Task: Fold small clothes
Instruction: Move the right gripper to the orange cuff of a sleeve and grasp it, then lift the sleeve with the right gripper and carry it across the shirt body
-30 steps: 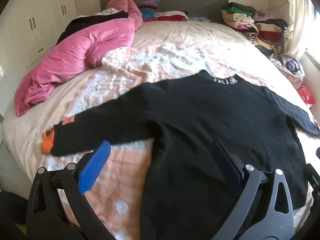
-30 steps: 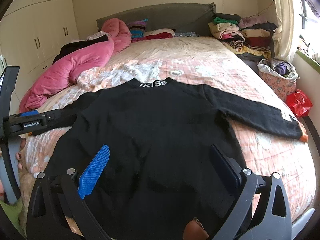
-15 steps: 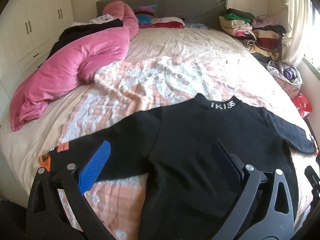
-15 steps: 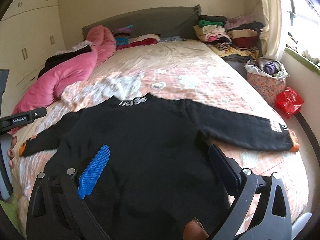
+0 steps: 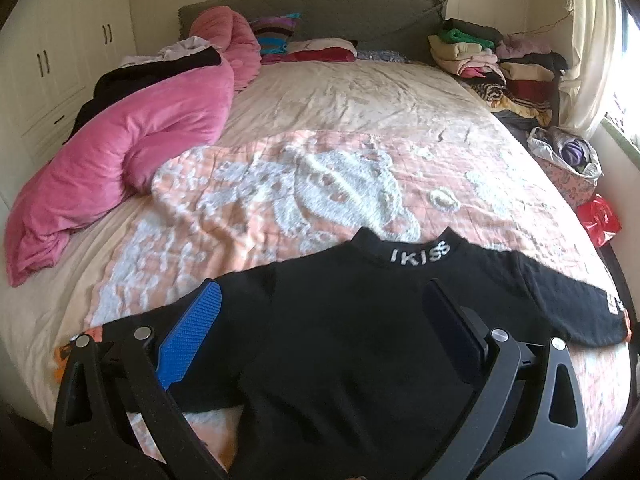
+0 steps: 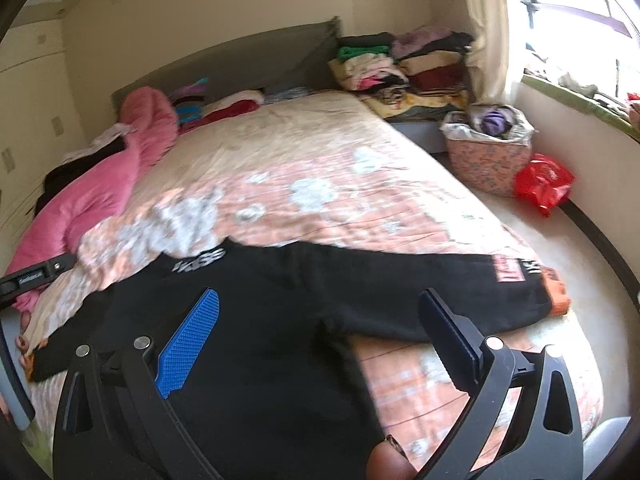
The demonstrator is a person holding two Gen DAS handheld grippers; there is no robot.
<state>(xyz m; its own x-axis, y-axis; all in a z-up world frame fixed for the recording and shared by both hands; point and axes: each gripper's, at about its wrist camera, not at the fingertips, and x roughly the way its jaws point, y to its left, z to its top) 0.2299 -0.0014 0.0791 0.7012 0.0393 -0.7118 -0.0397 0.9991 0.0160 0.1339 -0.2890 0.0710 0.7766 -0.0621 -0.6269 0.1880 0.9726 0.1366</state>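
Observation:
A black long-sleeved sweater (image 5: 344, 320) with white letters on its collar and orange cuffs lies flat on the bed, sleeves spread to both sides. It also shows in the right wrist view (image 6: 280, 320). My left gripper (image 5: 320, 312) is open and empty, held above the sweater's chest. My right gripper (image 6: 316, 320) is open and empty, above the sweater's right side near the armpit. The right sleeve's orange cuff (image 6: 558, 300) lies near the bed's right edge.
A pink duvet (image 5: 132, 148) is heaped on the bed's left side. Folded clothes (image 5: 496, 60) are stacked at the far right by the headboard. A floral basket (image 6: 488, 156) and a red bag (image 6: 540, 184) stand on the floor to the right.
Both grippers have drawn back and risen from the sweater, so it looks smaller and lower. The right view has swung toward the right sleeve. Both grippers stay open.

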